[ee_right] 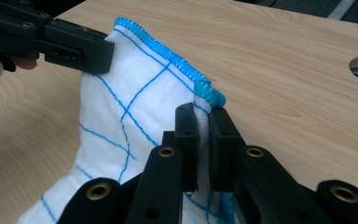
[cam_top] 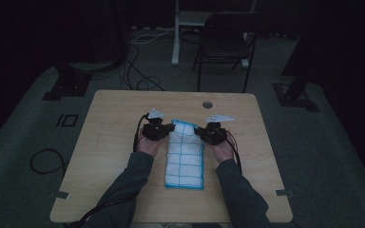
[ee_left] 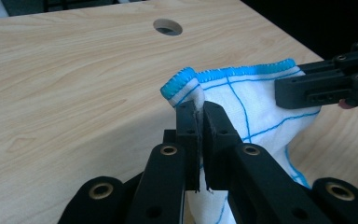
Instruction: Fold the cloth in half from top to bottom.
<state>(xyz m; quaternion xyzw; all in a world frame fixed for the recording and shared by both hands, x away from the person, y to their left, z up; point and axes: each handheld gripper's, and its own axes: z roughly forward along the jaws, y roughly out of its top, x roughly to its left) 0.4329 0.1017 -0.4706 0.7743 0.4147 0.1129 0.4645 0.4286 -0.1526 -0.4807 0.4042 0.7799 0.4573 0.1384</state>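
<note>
While clamped on the cloth (cam_top: pixel 185 156), left gripper (cam_top: pixel 167 129) and right gripper (cam_top: pixel 202 133), table hole (cam_top: pixel 207 104) beyond

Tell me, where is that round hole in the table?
In the high view, the round hole sits near the wooden table's far edge, right of centre, just beyond the white cloth and the right gripper.
</note>
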